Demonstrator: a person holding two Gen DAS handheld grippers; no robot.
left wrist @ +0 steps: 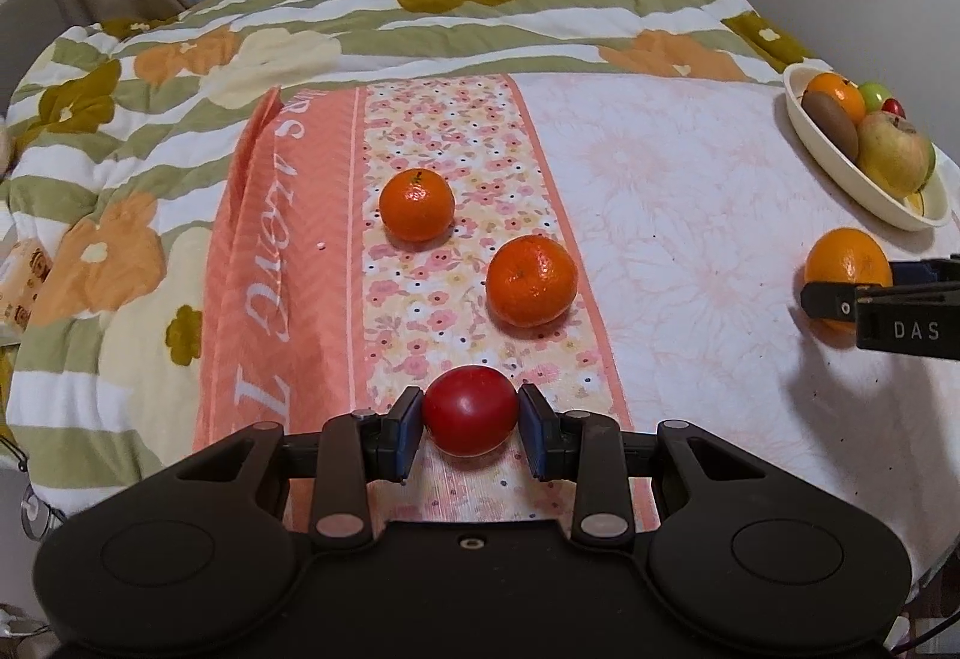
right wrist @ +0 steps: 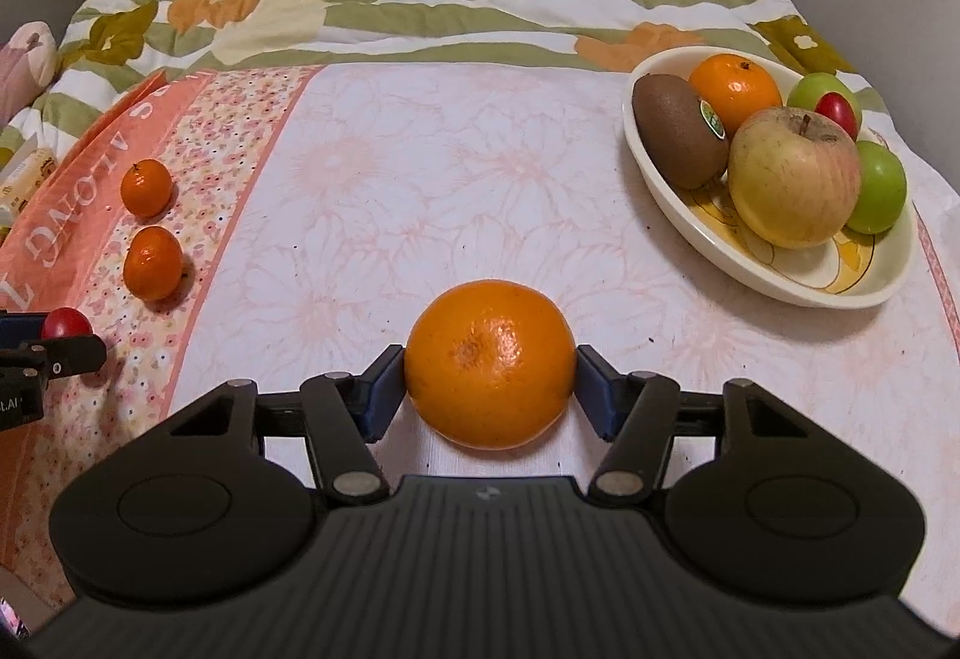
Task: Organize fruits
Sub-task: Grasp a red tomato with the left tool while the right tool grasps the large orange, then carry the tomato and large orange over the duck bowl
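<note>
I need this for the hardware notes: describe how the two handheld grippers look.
Both are matte black plastic. The left gripper has a smooth body with two round side lobes, silver pivot pins and blue pads on its jaws. The right gripper looks the same, but with a ribbed centre plate bearing a small logo. Seen from the side, it shows white letters "DAS". No cables or sleeves show.

Red fruit (left wrist: pixel 470 410), floral pink cloth (left wrist: pixel 690 191)

Your left gripper (left wrist: pixel 471 422) sits low at centre frame, pads pressed on the red fruit (left wrist: pixel 470 410). Your right gripper (right wrist: pixel 489 389), also low centre, brackets the large orange (right wrist: pixel 489 365), blue pads touching its sides.
</note>
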